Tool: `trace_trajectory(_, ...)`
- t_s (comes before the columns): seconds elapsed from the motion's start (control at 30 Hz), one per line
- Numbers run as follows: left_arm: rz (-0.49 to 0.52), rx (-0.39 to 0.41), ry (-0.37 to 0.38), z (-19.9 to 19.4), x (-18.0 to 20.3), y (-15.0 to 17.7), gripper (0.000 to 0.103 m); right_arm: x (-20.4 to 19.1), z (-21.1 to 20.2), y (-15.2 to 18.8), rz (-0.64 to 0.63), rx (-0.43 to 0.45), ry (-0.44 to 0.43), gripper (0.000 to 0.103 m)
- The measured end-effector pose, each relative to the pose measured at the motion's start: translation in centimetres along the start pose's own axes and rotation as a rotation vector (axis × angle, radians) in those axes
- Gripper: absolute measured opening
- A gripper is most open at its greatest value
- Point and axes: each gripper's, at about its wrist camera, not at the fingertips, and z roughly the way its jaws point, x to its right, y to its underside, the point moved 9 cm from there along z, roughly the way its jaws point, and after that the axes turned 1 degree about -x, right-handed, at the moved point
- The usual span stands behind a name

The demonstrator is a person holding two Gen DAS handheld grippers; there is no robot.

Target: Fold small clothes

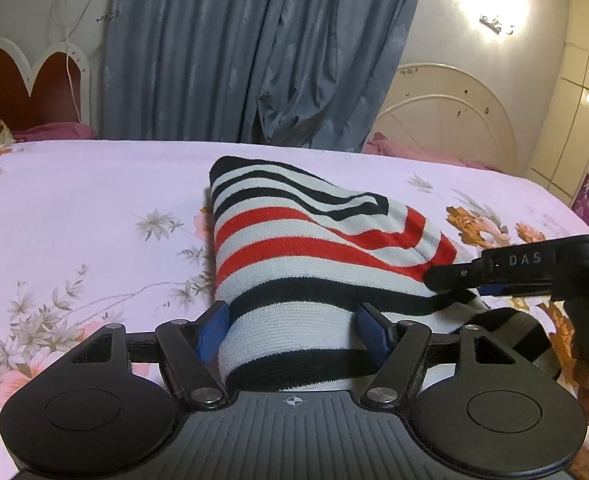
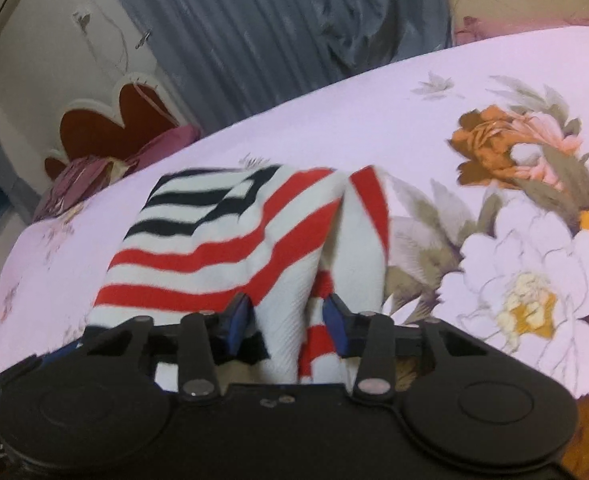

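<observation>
A small knitted garment with white, red and black stripes lies partly folded on the pink floral bedsheet. My left gripper is open, with the garment's near black-and-white end lying between its blue pads. My right gripper shows from the side in the left wrist view, its tip against the garment's right edge. In the right wrist view the right gripper stands open around a raised fold of the garment. The view is blurred.
Blue-grey curtains hang behind the bed. A red headboard and pink pillows stand at the far left. A cream arched headboard and wardrobe doors are at the right. The bed edge curves at the right.
</observation>
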Motion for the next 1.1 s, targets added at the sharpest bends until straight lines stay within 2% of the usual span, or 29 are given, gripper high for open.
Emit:
trace_trajectory(0.07,-0.004,0.002,-0.004,0.2,0.1,-0.1,0.07,-0.8,-0.1,-0.1,-0.073,0.017,0.037,0.026)
trace_trajectory(0.2,0.004,0.008,0.001,0.3,0.6,-0.2,0.071,-2.2,-1.7,-0.9,-0.197,0.109,0.075,0.011)
trace_trajectory(0.33,0.019,0.028,0.035,0.4,2.1,-0.8,0.071,-2.2,-3.5,-1.7,-0.26,0.183,0.143,0.01)
trace_trajectory(0.37,0.038,0.03,0.022,0.6,2.3,-0.8,0.071,-1.7,-3.4,-1.6,-0.259,0.172,0.155,0.01)
trace_trajectory(0.43,0.084,0.025,-0.008,1.1,2.6,-0.3,0.071,0.0,-1.5,-0.7,-0.204,0.075,0.147,0.012)
trace_trajectory(0.47,0.106,0.029,-0.014,1.1,2.7,-0.2,0.071,0.6,-0.7,-0.4,-0.192,0.06,0.153,0.013)
trace_trajectory(0.6,0.115,0.015,-0.001,0.7,2.7,-0.5,0.071,0.9,-0.5,-0.6,-0.18,0.078,0.169,0.017)
trace_trajectory(0.63,0.104,0.012,0.005,0.3,2.5,-0.7,0.071,1.0,-0.7,-0.6,-0.166,0.072,0.16,0.021)
trace_trajectory(0.7,0.088,0.01,0.013,-0.4,2.0,-0.7,0.071,1.3,-1.4,-0.5,-0.139,0.059,0.128,0.021)
trace_trajectory(0.9,0.09,-0.008,0.021,-1.3,1.6,0.2,0.071,-0.9,-5.6,-0.5,-0.203,0.126,0.109,0.022)
trace_trajectory(0.97,0.1,-0.005,0.012,-1.2,1.8,0.4,0.071,-2.0,-5.8,0.1,-0.228,0.121,0.086,0.022)
trace_trajectory(1.1,0.085,-0.028,0.008,-0.9,1.5,0.5,0.071,-2.4,-5.1,2.5,-0.274,0.077,0.116,0.022)
